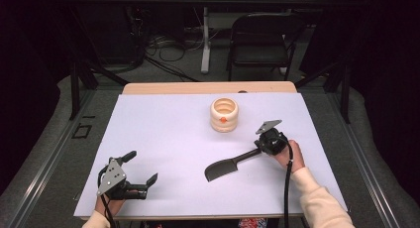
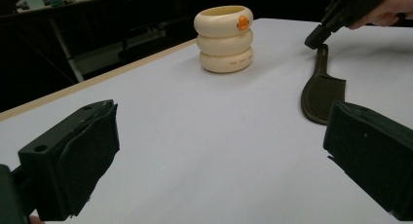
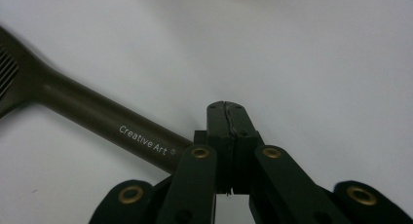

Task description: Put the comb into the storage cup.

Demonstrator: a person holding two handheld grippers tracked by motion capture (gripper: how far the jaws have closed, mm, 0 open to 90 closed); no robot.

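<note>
A dark slotted spatula lies flat on the white table sheet, blade toward me, handle pointing to the back right. My right gripper is shut, its tips at the end of that handle; in the right gripper view the jaws press together with nothing between them, and the handle printed "Creative Art" runs under the left linkage. A cream ringed holder with an orange dot stands upright behind. My left gripper rests open at the front left, nothing between its jaws.
In the left gripper view the holder stands ahead, the spatula to the right with the right gripper at its handle end. A wooden table edge runs along the back; a black folding chair stands beyond.
</note>
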